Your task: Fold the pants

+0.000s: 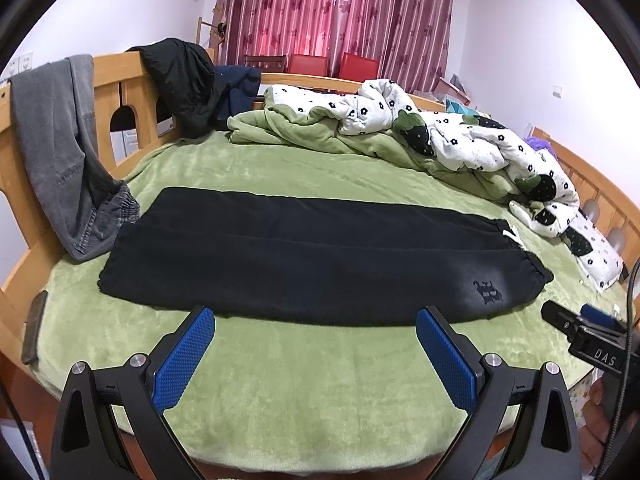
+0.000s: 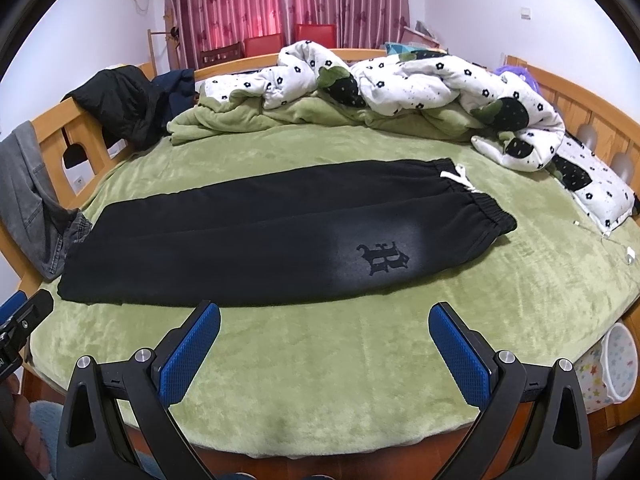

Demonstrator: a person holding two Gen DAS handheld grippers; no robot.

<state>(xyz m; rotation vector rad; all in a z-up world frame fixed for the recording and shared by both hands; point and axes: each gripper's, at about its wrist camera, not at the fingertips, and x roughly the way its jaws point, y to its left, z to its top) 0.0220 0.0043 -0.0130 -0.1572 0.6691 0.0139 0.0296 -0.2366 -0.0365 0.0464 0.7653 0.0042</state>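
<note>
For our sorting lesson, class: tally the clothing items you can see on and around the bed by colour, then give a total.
Black: 2, the black pants laid flat on the bed and the black jacket over the wooden bed rail
Grey: 1, the grey jeans hung on the rail
Navy: 1, the navy garment beside the jacket
Total: 4

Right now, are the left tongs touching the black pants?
Apart. In the left wrist view the open left tongs hover short of the black pants, with green blanket visible between the pads.
</note>
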